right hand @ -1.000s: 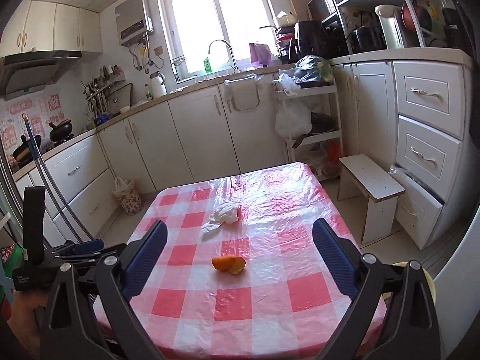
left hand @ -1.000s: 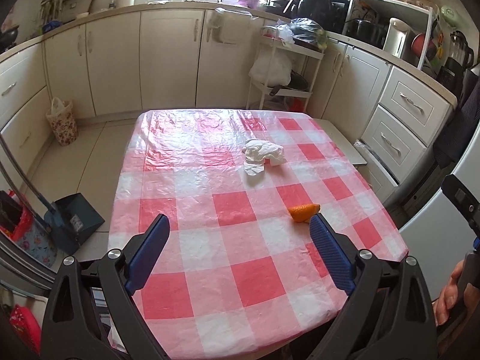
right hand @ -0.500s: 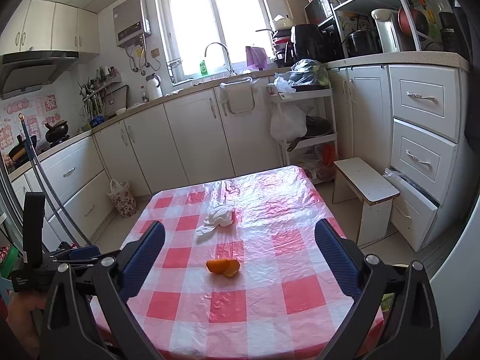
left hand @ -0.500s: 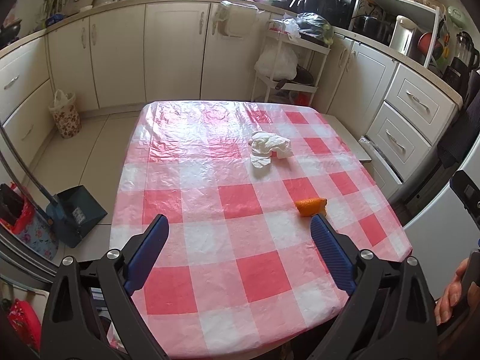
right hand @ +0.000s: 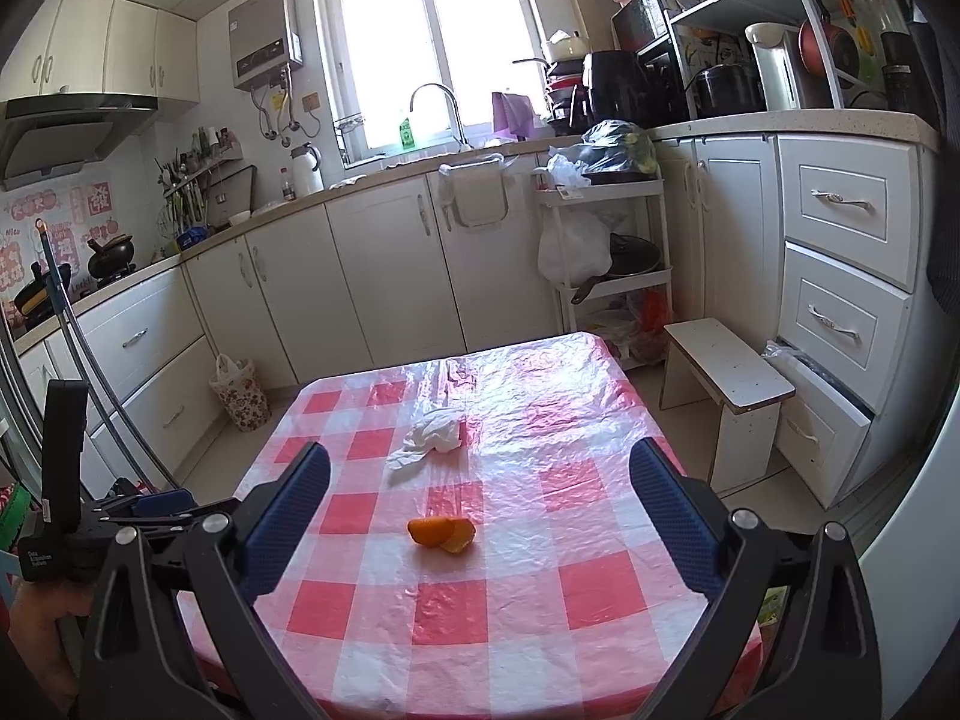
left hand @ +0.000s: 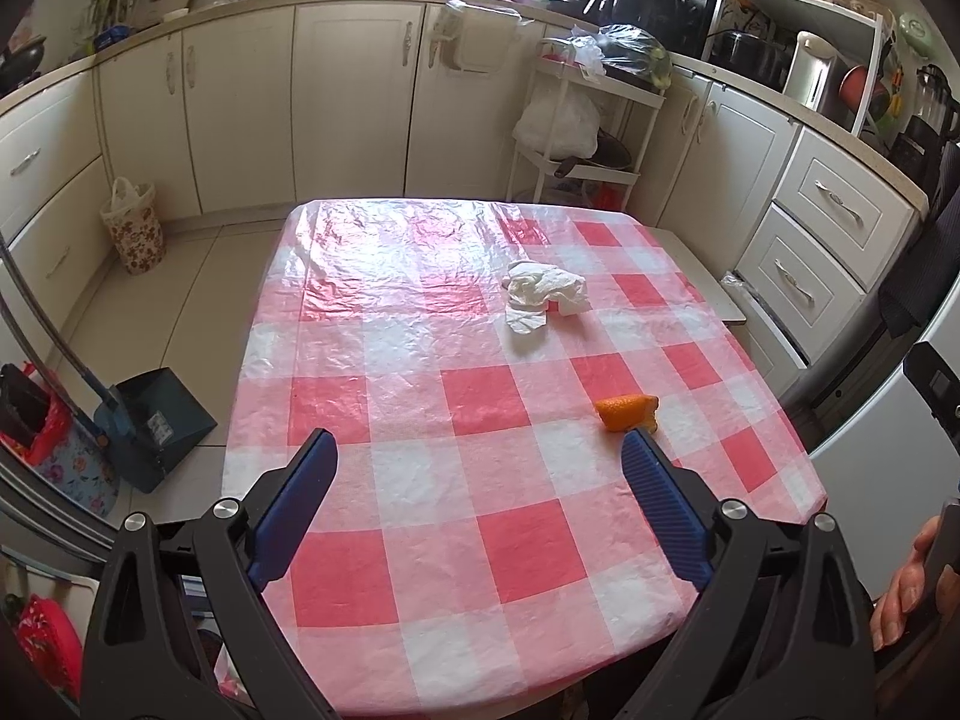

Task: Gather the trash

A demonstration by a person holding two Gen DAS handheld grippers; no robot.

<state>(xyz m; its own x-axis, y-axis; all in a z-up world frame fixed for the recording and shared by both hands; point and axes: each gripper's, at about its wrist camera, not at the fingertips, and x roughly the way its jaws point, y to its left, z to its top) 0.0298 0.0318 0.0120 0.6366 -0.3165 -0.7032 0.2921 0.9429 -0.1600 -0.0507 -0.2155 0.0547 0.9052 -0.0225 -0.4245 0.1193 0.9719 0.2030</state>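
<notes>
Ahead of your claws: bench point(left hand: 384, 408) under a pink-and-white check plastic cover. Past its far edge, cream base cabinets point(right hand: 384, 276) run wall to wall, sink tap point(right hand: 435, 105) under the window point(right hand: 432, 30). Far right of the claws: white wire trolley point(right hand: 606, 252) with bags on it, low white stool point(right hand: 726, 384) just beside the bench, drawer stack point(right hand: 846, 276). Down left on the floor: blue dustpan point(left hand: 159, 420), floral bin point(left hand: 132, 228) against the cabinets. Water heater point(right hand: 267, 36) on the wall left of the window.

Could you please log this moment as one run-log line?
left gripper: open, empty | right gripper: open, empty | orange peel, crumpled tissue: on table, untouched
</notes>
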